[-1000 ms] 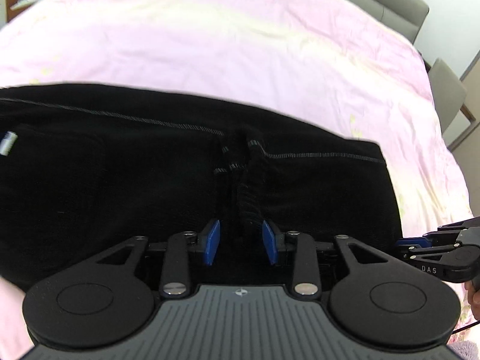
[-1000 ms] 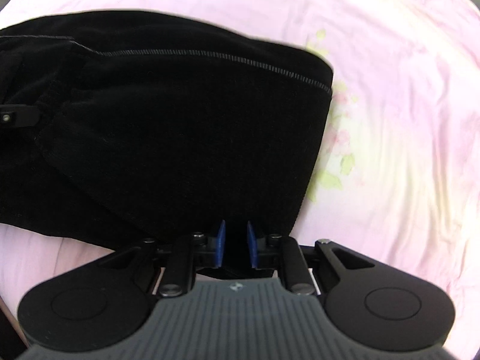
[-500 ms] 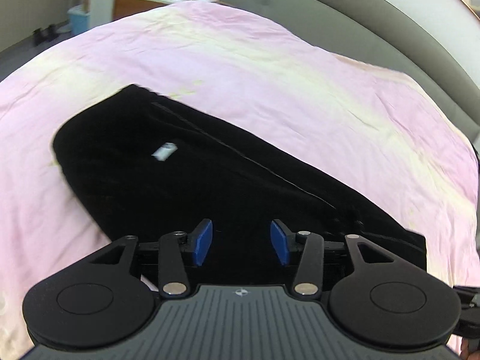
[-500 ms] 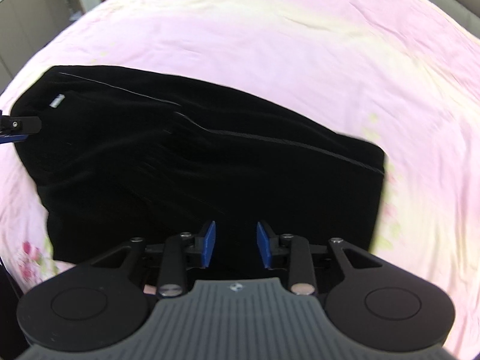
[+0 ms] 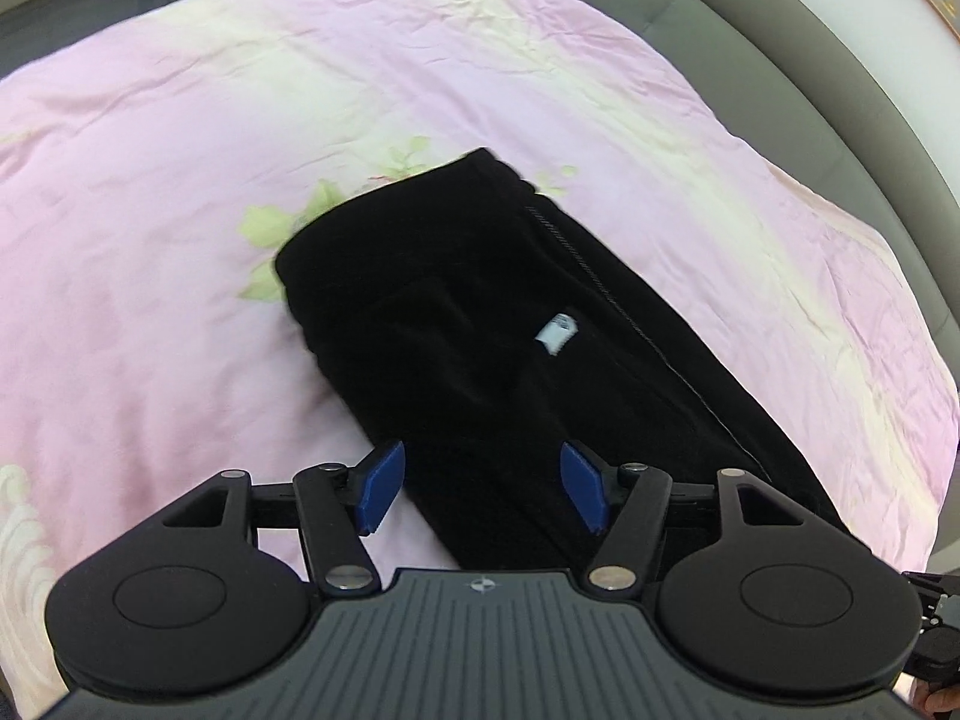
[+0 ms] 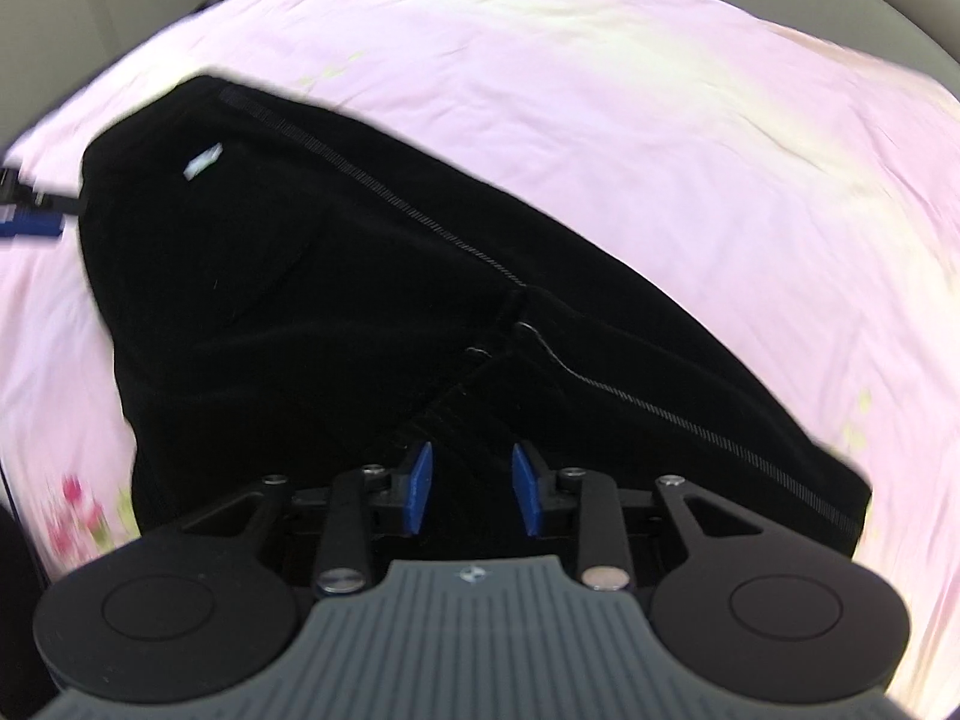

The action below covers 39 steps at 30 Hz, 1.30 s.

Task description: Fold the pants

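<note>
Black pants (image 5: 480, 348) flat on pink duvet (image 5: 180, 180), long axis running diagonally away; left gripper (image 5: 480, 489) opening, empty, over near edge; right gripper (image 6: 471, 489) closing, seemingly gripping nothing.

You've got open pink bedding (image 5: 180, 276) all round the black pants (image 5: 480, 324), esp. 9 to 12 o'clock in left wrist view, nothing standing on it. Grey headboard (image 5: 780, 60) rims the bed from 12 to 3 o'clock, so passage ends there. In right wrist view, bedding at 12 to 3 o'clock is bare; pants fill the lower middle.
</note>
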{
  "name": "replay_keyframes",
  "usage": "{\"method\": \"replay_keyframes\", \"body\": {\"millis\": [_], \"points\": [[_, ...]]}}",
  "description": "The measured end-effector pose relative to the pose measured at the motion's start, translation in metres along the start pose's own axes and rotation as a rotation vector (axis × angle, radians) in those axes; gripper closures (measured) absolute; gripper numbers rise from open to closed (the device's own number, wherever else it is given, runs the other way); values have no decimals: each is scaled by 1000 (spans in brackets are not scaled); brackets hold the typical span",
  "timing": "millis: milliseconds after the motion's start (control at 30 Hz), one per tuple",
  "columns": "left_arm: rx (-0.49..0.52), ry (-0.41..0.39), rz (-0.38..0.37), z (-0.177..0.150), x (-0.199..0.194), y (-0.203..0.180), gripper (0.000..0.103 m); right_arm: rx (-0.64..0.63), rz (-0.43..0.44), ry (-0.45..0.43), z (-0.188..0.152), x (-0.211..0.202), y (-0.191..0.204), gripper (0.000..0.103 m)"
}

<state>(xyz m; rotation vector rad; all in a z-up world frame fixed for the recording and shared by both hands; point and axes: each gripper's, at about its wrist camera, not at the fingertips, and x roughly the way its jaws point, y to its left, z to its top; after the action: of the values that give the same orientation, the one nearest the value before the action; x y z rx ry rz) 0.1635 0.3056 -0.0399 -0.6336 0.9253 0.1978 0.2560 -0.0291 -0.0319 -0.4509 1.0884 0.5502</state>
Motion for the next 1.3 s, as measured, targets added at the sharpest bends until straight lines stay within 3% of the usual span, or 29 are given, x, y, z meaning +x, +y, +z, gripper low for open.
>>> {"method": "replay_keyframes", "body": {"millis": [133,300,400,567,767,900,1167,1233,1300], "points": [[-66,-13,-8,2,4,24,31,-96,-46,54,8,18,-11,81],[-148,-10,-13,9,27,37,30,-73,-10,121,17,53,-29,81],[-189,-33,14,8,43,40,30,-80,23,160,23,75,-27,89],[-249,-73,26,3,70,38,31,-104,31,210,22,84,-18,93],[-244,-118,42,2,69,28,60,-123,24,241,27,89,-16,93],[-152,-202,0,-1,40,9,72,-124,11,244,28,93,-11,93],[58,-318,-91,-6,-17,-70,75,-99,-36,196,22,69,-13,92],[141,-337,-112,-11,-28,-97,75,-82,-45,161,19,54,-16,80],[221,-349,-132,-19,-36,-128,75,-70,-48,132,14,36,-21,77]]}}
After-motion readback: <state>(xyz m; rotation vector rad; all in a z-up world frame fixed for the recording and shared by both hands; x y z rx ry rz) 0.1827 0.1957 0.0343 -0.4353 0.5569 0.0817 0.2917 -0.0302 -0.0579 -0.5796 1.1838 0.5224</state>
